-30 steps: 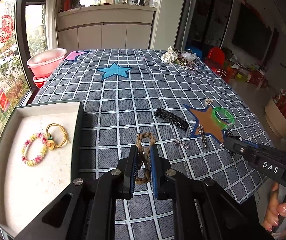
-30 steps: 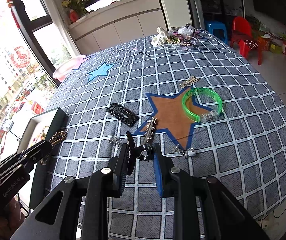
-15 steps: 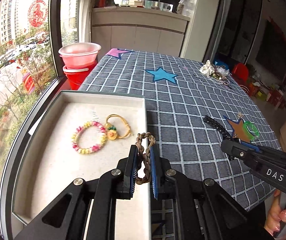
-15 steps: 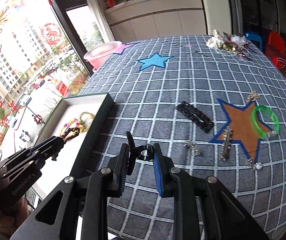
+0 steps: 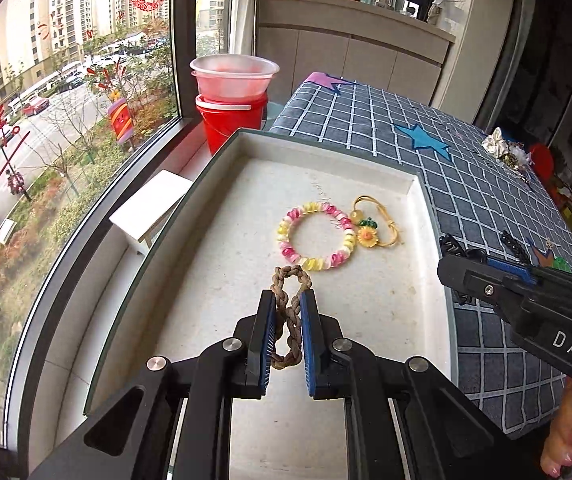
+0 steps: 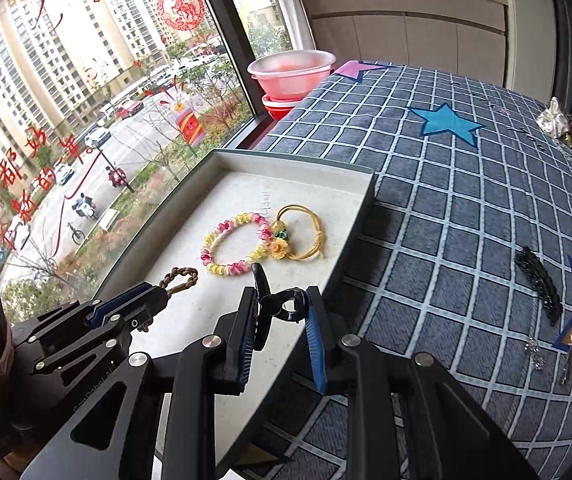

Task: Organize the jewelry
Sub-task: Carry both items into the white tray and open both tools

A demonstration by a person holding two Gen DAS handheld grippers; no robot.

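jaws of both grippers pinch: left a brown braided bracelet (image 5: 290, 312), right a black clip (image 6: 276, 306).

My blue-padded left claw (image 5: 287, 300) carries a brown braided bracelet (image 5: 289, 312). White tray (image 5: 222, 280): pink-and-yellow bead bracelet (image 5: 315, 240), yellow flower cord (image 5: 373, 228). Tablecloth (image 6: 445, 208): grey-blue, white grid, blue star.

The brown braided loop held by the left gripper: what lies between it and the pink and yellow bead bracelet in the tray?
Nothing: in the left wrist view only bare tray floor separates the brown braided loop from the pink and yellow bead bracelet.
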